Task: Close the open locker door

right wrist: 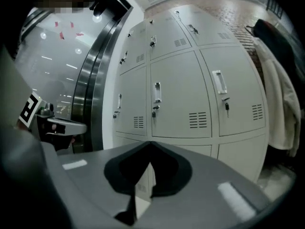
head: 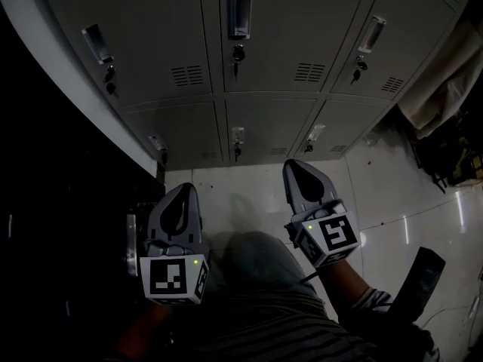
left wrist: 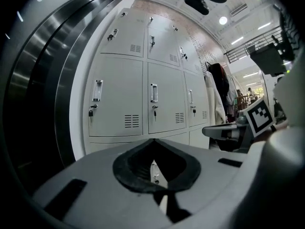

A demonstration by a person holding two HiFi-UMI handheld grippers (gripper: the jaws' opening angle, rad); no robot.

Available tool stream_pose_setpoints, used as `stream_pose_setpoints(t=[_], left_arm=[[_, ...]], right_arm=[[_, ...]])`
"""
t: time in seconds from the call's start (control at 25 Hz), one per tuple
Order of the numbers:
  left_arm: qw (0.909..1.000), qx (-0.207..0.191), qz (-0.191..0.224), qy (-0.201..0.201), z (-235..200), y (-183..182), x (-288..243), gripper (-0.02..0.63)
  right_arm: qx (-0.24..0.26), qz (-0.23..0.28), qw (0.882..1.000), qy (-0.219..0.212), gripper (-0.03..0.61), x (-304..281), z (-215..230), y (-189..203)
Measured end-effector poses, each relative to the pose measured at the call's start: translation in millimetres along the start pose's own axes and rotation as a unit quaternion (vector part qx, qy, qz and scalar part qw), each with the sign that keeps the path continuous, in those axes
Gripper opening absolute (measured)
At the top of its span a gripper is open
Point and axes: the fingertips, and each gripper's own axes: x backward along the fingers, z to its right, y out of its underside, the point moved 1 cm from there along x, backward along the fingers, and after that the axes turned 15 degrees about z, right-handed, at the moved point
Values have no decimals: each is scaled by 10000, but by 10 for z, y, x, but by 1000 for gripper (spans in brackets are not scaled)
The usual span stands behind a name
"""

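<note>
Head view: locker doors (head: 294,36) fill 12 o'clock, and every one in sight lies flush; none stands open. Left gripper (head: 183,194) sits at 7, right gripper (head: 298,173) at 5, and the right reaches nearer the locker doors.

Left gripper view: jaws clenched, empty. Locker doors at 12, well apart, all flush.

Right gripper view: jaws clenched on nothing. Same locker doors at 12. Judged: the door is already closed, or out of frame.

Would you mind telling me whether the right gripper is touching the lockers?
Apart. In the right gripper view, the right gripper is shut on nothing, and whole locker doors stand well beyond its tip.
</note>
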Motion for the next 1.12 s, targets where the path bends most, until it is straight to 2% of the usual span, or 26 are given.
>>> stream_pose_setpoints(t=[0.16, 0.36, 0.52, 0.68, 1.12], left_arm=[[9999, -14, 147, -30, 178, 81, 66, 4], [9993, 250, 8, -279, 343, 307, 182, 5], [9996, 159, 29, -234, 494, 361, 230, 5], [9995, 177, -8, -251, 619, 404, 337, 5], [9989, 158, -47, -430, 639, 367, 527, 5]], right_arm=[[-9, -31, 9999, 145, 2, 302, 71, 49], [27, 132, 9990, 419, 0, 674, 236, -42], [-78, 338, 9981, 500, 0, 871, 288, -96], [-172, 271, 9977, 599, 0, 1080, 329, -43], [-118, 356, 9989, 291, 0, 1130, 193, -63]])
